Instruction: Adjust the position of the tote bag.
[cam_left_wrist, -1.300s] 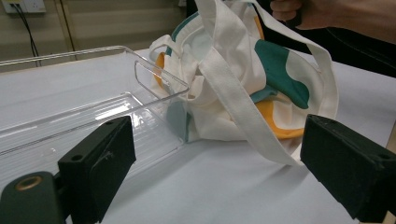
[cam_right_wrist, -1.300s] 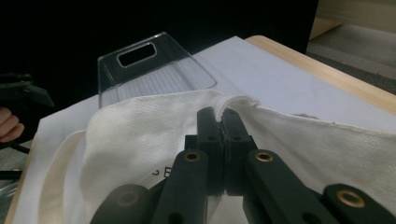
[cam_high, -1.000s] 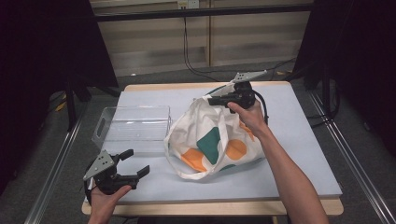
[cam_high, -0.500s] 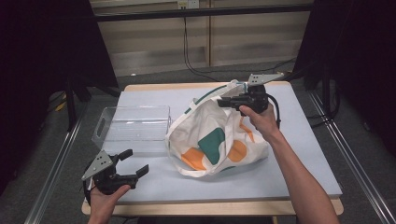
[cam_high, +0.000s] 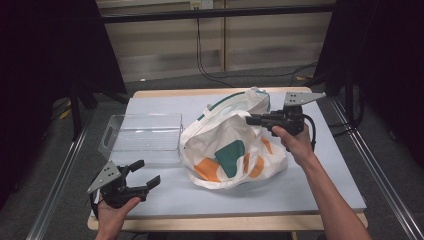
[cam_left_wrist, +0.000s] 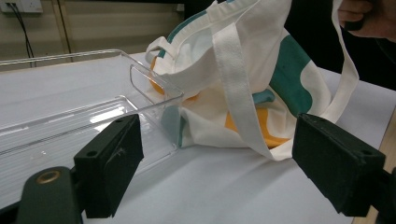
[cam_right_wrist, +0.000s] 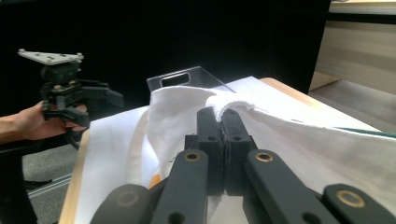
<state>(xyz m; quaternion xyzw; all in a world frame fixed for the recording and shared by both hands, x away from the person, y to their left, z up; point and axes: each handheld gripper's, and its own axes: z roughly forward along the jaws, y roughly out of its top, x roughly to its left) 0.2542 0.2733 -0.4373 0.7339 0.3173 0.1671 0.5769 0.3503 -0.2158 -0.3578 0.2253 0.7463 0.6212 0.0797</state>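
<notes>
A white cloth tote bag (cam_high: 230, 150) with green and orange patches lies in the middle of the table. My right gripper (cam_high: 248, 119) is shut on the cloth at the bag's upper rim (cam_right_wrist: 224, 105) and holds it lifted toward the back right. The bag's straps (cam_left_wrist: 238, 88) hang loose on its near side. My left gripper (cam_high: 146, 172) rests near the front left corner, apart from the bag. It is open with nothing between its pads (cam_left_wrist: 116, 154), and its jaws have just been closing a little. It also shows far off as the left gripper (cam_right_wrist: 95, 109).
A clear plastic bin (cam_high: 142, 132) stands empty just left of the bag, its corner close to the cloth (cam_left_wrist: 154, 88). The blue-grey table top (cam_high: 320, 180) has bare room at the front and right. Dark frames and metal rails flank the table.
My right gripper has moved to the right with the bag's rim in it, stretching the bag's top that way. The left hand has stayed in place.
</notes>
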